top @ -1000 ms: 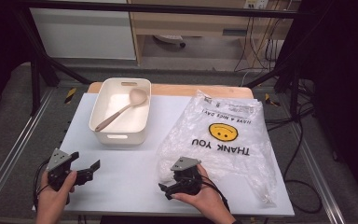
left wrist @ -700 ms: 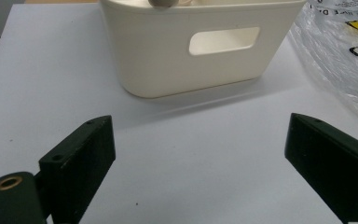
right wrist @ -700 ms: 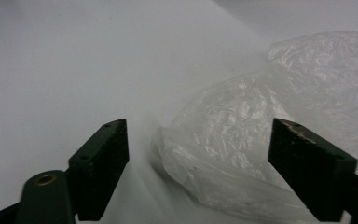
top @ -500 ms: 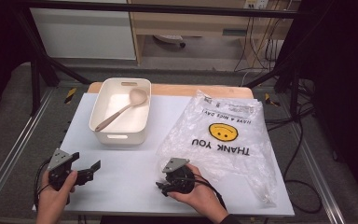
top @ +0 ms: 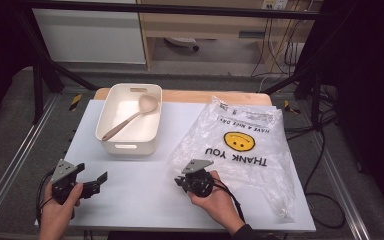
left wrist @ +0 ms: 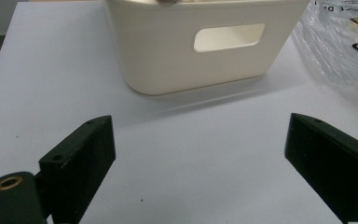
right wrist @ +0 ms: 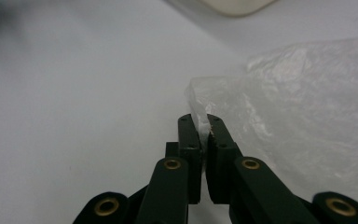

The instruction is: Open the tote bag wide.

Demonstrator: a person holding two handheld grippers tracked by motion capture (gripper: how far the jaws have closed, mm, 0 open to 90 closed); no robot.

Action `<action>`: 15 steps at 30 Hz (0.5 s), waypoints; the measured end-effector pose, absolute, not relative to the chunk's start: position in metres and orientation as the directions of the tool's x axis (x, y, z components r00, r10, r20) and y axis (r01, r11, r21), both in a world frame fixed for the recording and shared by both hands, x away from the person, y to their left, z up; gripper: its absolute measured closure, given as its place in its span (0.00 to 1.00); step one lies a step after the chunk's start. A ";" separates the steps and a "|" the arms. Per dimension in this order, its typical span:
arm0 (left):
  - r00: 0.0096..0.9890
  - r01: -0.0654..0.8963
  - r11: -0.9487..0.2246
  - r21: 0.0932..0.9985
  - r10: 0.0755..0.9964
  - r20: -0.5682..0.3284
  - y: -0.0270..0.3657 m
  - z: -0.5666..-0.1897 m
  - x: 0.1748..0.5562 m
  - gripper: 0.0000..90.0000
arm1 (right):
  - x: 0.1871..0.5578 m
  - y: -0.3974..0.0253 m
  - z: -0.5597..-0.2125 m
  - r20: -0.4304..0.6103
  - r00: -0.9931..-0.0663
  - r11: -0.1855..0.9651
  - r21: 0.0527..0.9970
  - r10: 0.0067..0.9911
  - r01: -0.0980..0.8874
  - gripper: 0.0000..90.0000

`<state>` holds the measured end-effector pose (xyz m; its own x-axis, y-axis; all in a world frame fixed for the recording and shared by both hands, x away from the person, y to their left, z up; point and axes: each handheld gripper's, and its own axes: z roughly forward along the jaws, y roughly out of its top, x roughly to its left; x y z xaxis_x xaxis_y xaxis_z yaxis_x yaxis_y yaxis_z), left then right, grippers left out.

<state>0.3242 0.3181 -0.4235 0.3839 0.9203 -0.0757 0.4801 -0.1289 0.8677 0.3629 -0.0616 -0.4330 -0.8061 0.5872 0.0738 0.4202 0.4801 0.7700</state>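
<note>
Right gripper (right wrist: 200, 128) has its two black jaws pressed nearly together on a thin fold at the edge of the clear plastic bag (right wrist: 303, 116), so the film stands up pinched between them. From the high view, this same right gripper (top: 186, 181) sits at the bag's near-left corner, just at the rim of the plastic, with the person's right hand (top: 215, 197) wrapped around it and a cable trailing back toward the wrist.

Spreading away from that pinched corner, the plastic bag (top: 245, 150) lies crumpled and mostly flat on the white table (top: 145, 195), printed with a yellow smiley face (top: 239, 141) and the words "THANK YOU". Its far edge reaches toward the wooden strip at the table's back.

Left of the bag, well apart from its pinched corner, the left gripper (top: 94, 182) hovers low over bare tabletop in the person's left hand (top: 60, 212). Its jaws stand wide apart with nothing between them, as the left gripper view shows: left gripper (left wrist: 200, 158) frames plain white table.

Beyond both grippers and just left of the bag stands a cream bin (top: 111, 135) with a handle cutout in its near wall; in the left gripper view the bin (left wrist: 168, 51) sits straight ahead. A beige wooden spoon (top: 132, 116) lies slanted inside it, bowl toward the far right corner.
</note>
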 end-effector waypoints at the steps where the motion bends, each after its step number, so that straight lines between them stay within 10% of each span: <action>1: 0.384 0.481 -0.129 0.867 0.920 -0.076 0.318 -0.424 0.324 0.09 | 0.368 -0.061 -0.424 0.077 -0.801 0.457 0.786 0.594 0.415 0.97; 15: 0.390 0.481 -0.147 0.864 0.919 -0.061 0.317 -0.424 0.324 0.09 | 0.409 -0.056 -0.372 0.097 -0.746 0.338 0.848 0.659 0.408 0.98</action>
<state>0.3245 0.3165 -0.4236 0.3899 0.9188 -0.0605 0.4811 -0.1472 0.8642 0.4092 -0.0563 -0.3716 -0.7460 0.6589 0.0966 0.4083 0.3379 0.8480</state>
